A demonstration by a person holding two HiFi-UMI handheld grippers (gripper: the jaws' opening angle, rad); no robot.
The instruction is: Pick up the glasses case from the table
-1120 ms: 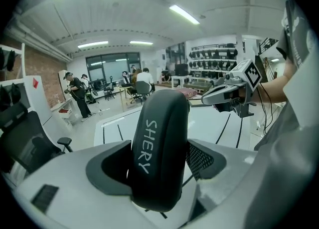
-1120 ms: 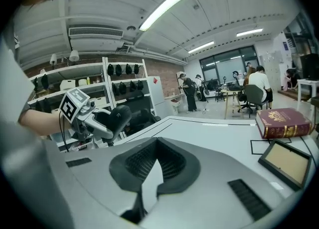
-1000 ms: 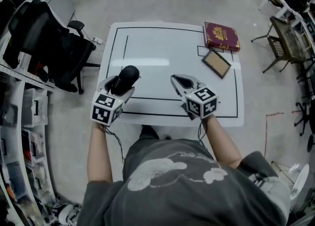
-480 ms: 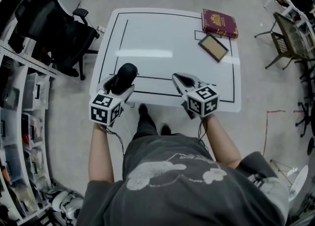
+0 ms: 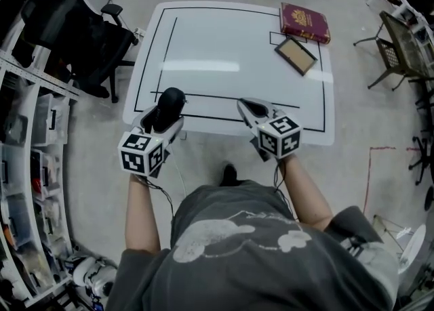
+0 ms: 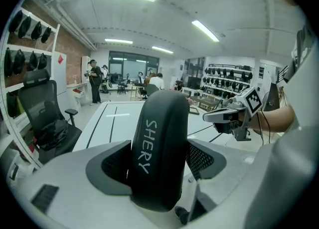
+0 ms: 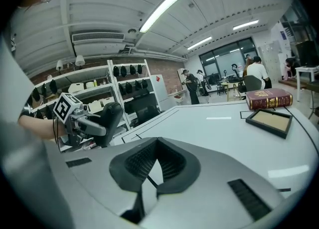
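Noted glasses case (image 5: 171,99) clamped between wide-set jaws of left gripper (image 5: 163,118), long axis running out along the jaws, over near-left edge of table (image 5: 237,45) — right gripper (image 5: 249,109) alongside, pinched together on nothing.

book (image 5: 305,22) on table (image 5: 224,52) far right corner | frame (image 5: 296,55) just before it | chair (image 5: 71,35) left of table

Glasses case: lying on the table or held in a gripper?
Held. The left gripper clamps the glasses case between both pads, at the table's near edge.
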